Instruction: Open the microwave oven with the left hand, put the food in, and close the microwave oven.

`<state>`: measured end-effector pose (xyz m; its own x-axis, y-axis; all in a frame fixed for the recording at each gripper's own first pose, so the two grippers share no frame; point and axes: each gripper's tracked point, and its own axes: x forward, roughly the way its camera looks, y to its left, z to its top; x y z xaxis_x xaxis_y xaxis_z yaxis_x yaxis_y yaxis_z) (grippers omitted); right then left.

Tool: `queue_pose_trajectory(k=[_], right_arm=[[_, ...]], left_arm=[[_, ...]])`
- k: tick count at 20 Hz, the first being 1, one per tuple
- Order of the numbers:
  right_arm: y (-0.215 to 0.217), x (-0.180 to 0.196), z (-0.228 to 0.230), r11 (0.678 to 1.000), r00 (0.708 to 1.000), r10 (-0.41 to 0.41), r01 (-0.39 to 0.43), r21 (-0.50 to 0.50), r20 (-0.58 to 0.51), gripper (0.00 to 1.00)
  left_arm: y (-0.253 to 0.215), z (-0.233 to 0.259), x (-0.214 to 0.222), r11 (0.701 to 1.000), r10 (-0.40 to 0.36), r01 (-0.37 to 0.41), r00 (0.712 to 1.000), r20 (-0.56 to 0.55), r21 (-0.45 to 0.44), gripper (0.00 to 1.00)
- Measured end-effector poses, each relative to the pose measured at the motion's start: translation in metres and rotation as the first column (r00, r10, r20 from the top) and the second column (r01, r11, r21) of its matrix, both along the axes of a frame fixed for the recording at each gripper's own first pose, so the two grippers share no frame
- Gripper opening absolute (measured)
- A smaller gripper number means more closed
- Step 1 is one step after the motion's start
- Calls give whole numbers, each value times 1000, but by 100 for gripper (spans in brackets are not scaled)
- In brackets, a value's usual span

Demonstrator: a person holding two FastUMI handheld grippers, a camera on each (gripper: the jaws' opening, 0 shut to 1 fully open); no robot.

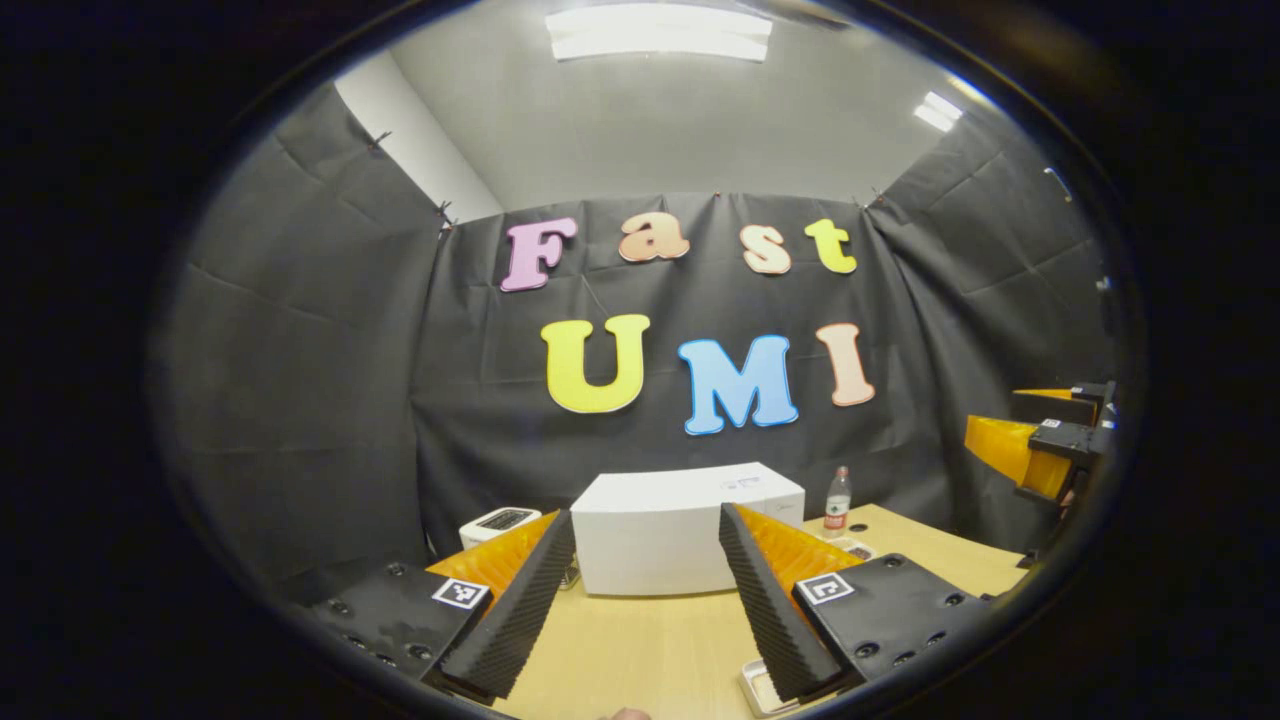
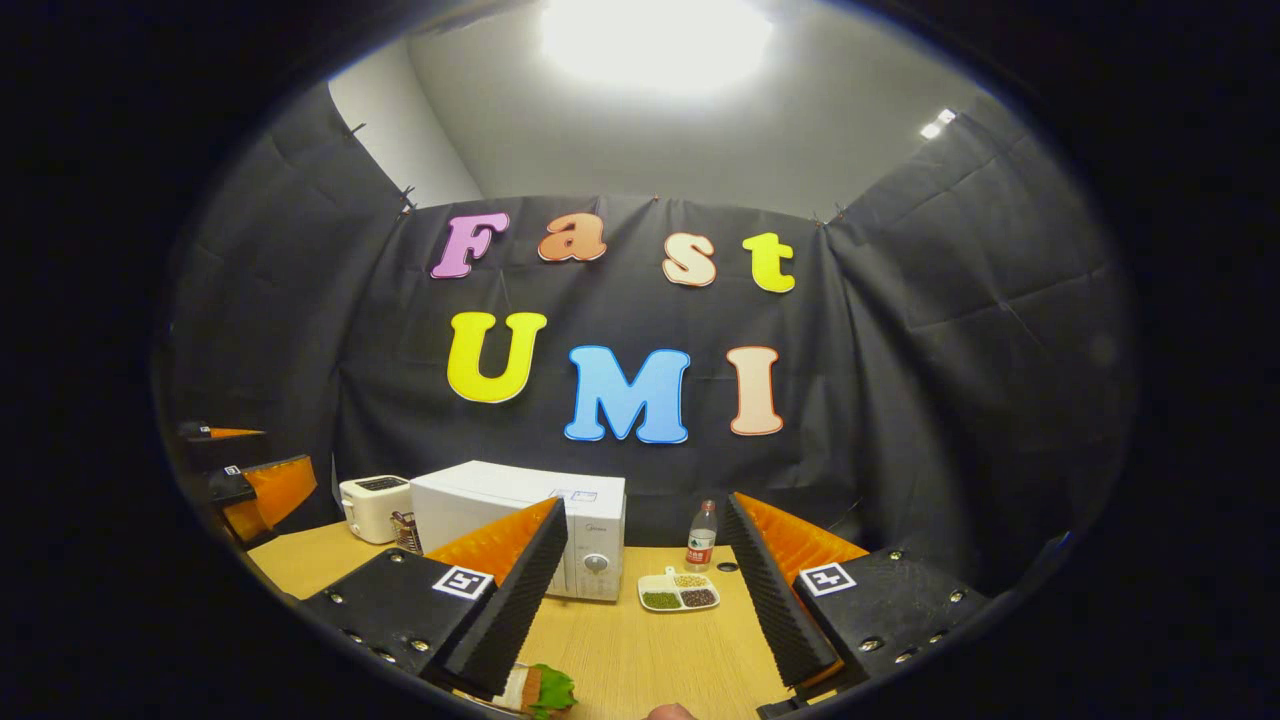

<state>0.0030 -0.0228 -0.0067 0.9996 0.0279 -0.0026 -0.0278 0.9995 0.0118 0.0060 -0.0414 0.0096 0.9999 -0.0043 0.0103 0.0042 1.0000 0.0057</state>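
Note:
The white microwave oven [image 1: 665,530] stands at the back of the wooden table with its door closed; it also appears as the microwave oven [image 2: 520,520], its knob panel facing me. My left gripper [image 1: 645,600] hovers open in front of it, nothing between its fingers. The right gripper [image 2: 645,610] is open too, held above the table. Below its left finger lies the food [image 2: 535,690], a sandwich with green lettuce on a plate at the table's near edge. The right gripper [image 1: 1040,445] shows far off at the right in the left gripper view.
A white toaster [image 2: 375,507] sits left of the microwave. A water bottle [image 2: 702,537] and a divided dish of beans [image 2: 680,592] stand to its right. A tray corner [image 1: 762,690] lies by my left gripper's right finger. The other gripper [image 2: 250,490] is at the left edge.

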Motion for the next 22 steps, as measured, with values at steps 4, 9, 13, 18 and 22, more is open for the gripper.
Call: queue_pose_trajectory(k=[4,9,13,18,22], right_arm=[[-12,2,-2,1000,1000,18,-18,11,5,96],[-24,5,-1,998,998,54,-54,15,32,95],[-34,12,4,999,999,26,-27,26,37,95],[-47,29,8,997,997,-71,71,13,42,95],[-52,45,7,989,988,-146,146,2,39,95]], left_arm=[[-15,2,8,1000,13,-13,1000,4,-12,96],[-29,7,27,999,43,-43,999,29,4,94],[-43,9,59,1000,8,-8,999,47,-10,95],[-62,-6,121,996,-78,79,996,51,-29,96],[-77,-26,179,990,-132,134,990,44,-37,94]])
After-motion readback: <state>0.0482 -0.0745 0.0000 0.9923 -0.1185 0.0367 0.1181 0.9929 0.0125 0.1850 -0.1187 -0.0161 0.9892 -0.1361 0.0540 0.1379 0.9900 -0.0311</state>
